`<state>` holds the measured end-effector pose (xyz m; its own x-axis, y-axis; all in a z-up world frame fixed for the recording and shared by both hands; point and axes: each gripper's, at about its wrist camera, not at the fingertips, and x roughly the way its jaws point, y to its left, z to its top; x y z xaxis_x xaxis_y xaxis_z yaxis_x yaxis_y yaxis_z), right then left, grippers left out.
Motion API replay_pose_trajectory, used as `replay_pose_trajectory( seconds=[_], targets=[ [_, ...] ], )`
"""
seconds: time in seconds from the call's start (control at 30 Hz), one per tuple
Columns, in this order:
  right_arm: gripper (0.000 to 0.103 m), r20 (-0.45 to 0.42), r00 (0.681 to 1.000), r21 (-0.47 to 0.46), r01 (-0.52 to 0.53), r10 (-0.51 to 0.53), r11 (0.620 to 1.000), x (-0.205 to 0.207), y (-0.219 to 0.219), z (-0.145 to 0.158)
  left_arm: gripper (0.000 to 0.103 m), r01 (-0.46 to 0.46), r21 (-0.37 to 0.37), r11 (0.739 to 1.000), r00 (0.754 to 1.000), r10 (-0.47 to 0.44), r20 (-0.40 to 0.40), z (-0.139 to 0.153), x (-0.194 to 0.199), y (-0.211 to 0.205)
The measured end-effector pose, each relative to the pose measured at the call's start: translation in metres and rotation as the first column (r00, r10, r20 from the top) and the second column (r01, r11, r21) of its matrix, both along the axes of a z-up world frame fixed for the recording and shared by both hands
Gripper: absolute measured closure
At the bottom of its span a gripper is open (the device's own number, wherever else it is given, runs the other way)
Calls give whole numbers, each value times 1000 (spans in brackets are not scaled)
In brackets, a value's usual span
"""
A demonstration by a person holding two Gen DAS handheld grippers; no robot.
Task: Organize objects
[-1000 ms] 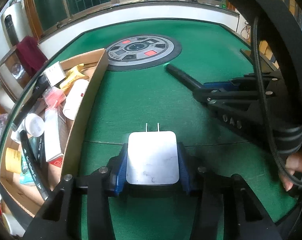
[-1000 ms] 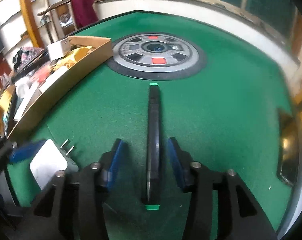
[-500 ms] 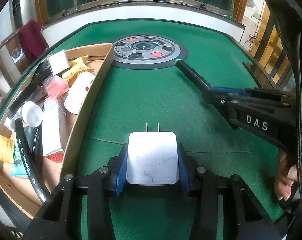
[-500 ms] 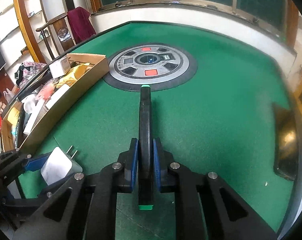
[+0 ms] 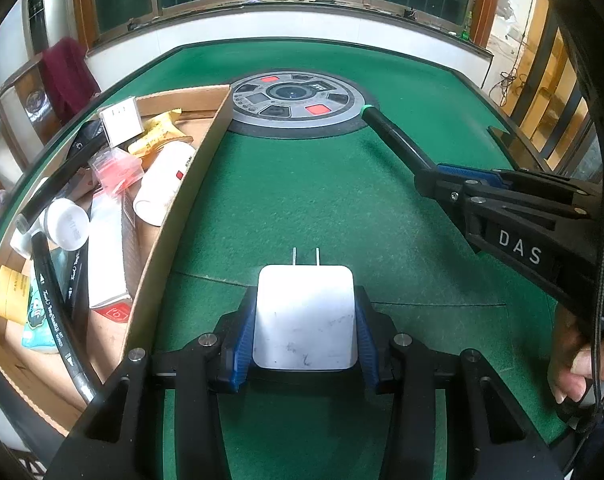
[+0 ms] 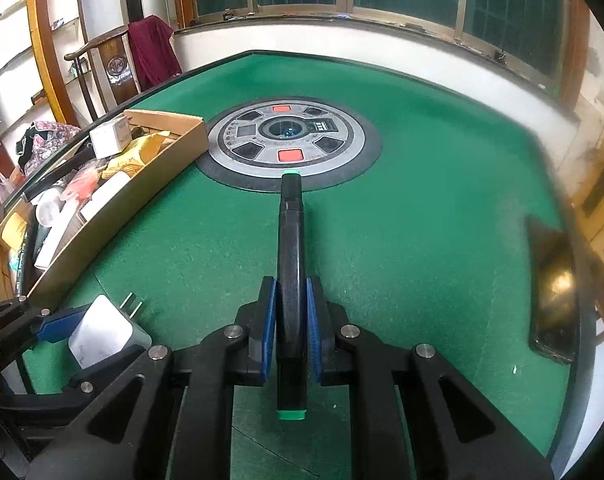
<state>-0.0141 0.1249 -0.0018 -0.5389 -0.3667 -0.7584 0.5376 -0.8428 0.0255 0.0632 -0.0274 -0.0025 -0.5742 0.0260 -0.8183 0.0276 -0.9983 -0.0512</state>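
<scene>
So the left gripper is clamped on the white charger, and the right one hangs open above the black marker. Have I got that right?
Not quite. The right wrist view shows the right gripper shut on the black marker, its blue pads pressed against the barrel. The left gripper is indeed clamped on the white charger.

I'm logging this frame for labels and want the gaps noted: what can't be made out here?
- Left wrist view: the white charger in the left claw; its underside and rear are hidden by the pads.
- Left wrist view: the cardboard box; lower items are buried, labels too small to read.
- Right wrist view: the black marker in the right claw; its mid-barrel is covered by the pads.
- Right wrist view: the dark object at the table's right edge is blurred and unidentifiable.
</scene>
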Motion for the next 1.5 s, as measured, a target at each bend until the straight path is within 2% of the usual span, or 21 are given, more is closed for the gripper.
replay_pose_trajectory(
  seconds=[0.1,0.57,0.77,0.9,1.17,1.33,1.5],
  targets=[
    [91,-15,1000,23,2,-1,1000,3,-2,0,64,-1,1,1000,1000,1,0,0,0,-1],
    [91,-7,1000,9,17,-17,1000,0,1,1,64,6,-12,1000,1000,-6,-3,4,-1,0],
    [91,-3,1000,2,17,-17,1000,0,1,2,64,46,-78,996,998,-43,44,-3,-3,10],
    [91,-2,1000,1,18,-18,1000,1,1,2,63,47,-89,995,998,-44,38,-2,-3,14],
    [91,-1,1000,-4,17,-17,1000,-1,2,2,64,34,-58,998,999,-34,3,-1,1,12],
    [91,-2,1000,-5,18,-18,1000,-1,0,4,64,21,-30,999,999,-22,-36,14,5,3],
    [91,0,1000,-21,7,-7,1000,1,-7,10,64,4,33,999,996,-1,-92,39,12,-23]
  ],
)
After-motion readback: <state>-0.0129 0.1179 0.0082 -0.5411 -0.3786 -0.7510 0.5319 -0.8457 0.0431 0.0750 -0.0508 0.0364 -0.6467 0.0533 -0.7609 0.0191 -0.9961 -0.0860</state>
